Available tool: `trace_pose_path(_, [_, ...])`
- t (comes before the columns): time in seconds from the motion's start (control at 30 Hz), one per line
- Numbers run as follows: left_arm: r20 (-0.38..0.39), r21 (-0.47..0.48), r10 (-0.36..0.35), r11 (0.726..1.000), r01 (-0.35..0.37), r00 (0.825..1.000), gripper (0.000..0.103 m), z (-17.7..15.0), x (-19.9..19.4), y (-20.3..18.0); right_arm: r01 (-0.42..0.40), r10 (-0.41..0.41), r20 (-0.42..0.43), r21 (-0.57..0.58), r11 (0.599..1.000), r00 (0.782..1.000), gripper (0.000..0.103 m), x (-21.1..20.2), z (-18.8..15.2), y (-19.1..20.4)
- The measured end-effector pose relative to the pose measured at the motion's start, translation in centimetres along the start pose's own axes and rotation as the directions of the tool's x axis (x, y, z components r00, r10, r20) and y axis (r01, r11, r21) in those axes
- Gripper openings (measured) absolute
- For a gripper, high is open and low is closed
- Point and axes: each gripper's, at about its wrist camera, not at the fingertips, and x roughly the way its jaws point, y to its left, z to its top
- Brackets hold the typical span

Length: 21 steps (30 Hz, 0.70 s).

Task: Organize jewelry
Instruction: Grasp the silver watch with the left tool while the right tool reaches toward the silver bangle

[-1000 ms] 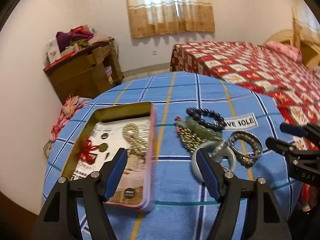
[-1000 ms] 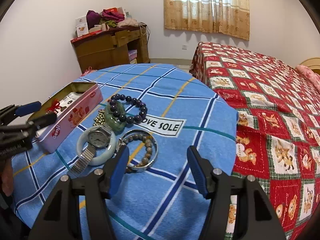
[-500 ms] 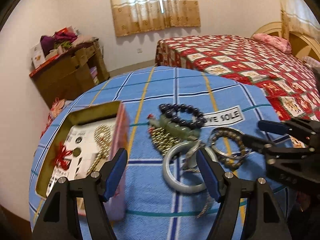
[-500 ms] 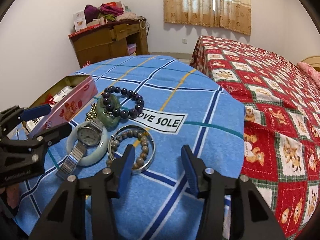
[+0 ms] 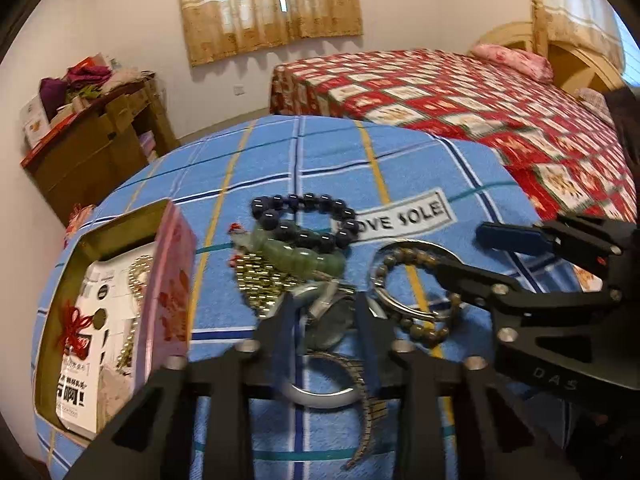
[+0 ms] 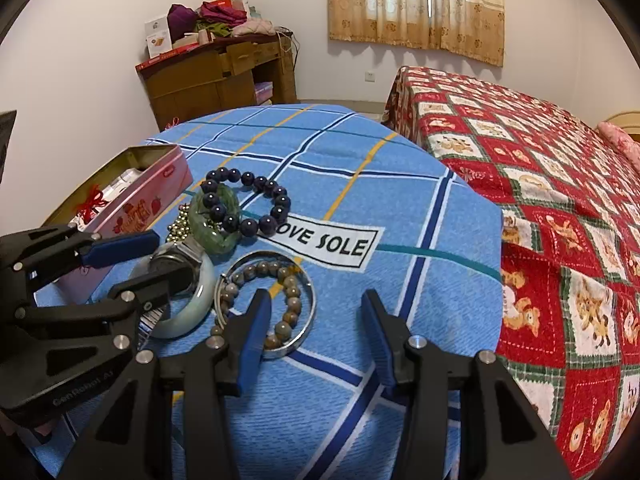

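The left gripper (image 5: 324,320) stands low over the jewelry pile, its two fingers narrowed around the wristwatch (image 5: 332,316) and the pale jade bangle (image 5: 316,396); the blur hides whether the pads really press the watch, so I cannot tell if it is clamped. One second ago these fingers were wide apart and higher above the table; now they have come forward and closer together.

Just left of this gripper is the pink tin box (image 5: 168,292), open on the top. Inside it lie a printed card (image 5: 84,364), a red knot ornament (image 5: 76,322) and a golden bead chain (image 5: 138,276). Ahead of the fingers lie the gold bead necklace (image 5: 256,280), the green jade bracelet (image 5: 300,254) and the dark bead bracelet (image 5: 304,218), touching each other.

The right gripper (image 6: 316,332) is held with its fingers apart and holds nothing. Its left finger (image 6: 252,332) stands over the brown bead bracelet (image 6: 280,280), which lies inside the silver bangle (image 6: 308,312). Compared with the earlier frame it is nearer to this pair. To its left the jade bangle (image 6: 192,308) with the watch (image 6: 172,268) lies just beside the silver bangle, and the pink tin is farther left.

All rests on the table with the blue checked cloth (image 6: 400,208), which carries a white "LOVE SOLE" label (image 6: 332,244). Beyond it, to the right, is a bed (image 6: 540,160) with a red quilt.
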Motion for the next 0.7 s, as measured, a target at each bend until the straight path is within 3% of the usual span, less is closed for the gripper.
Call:
trace_pose_path(0.1, [0.014,0.011,-0.014,1.0,0.014,1.0,0.01,-0.1,-0.4,-0.2,0.003,-0.003,-0.002,-0.002,1.0,1.0,0.05,0.1,0.0,0.1])
trace_pose_path(0.23, [0.022,-0.015,-0.026,1.0,0.027,0.999,0.009,-0.1,-0.9,0.5,-0.001,0.002,-0.009,0.004,1.0,1.0,0.029,0.3,0.2,0.0])
trace_pose_path(0.4, [0.047,-0.041,-0.046,0.998,0.048,0.998,0.009,-0.2,-2.0,1.1,-0.001,0.001,-0.014,0.008,1.0,1.0,0.027,0.6,0.3,0.1])
trace_pose_path(0.7, [0.138,-0.063,-0.013,0.998,0.022,0.99,0.009,0.6,-5.8,2.7,0.02,-0.02,0.006,0.022,1.0,1.0,0.027,0.0,0.8,-0.2])
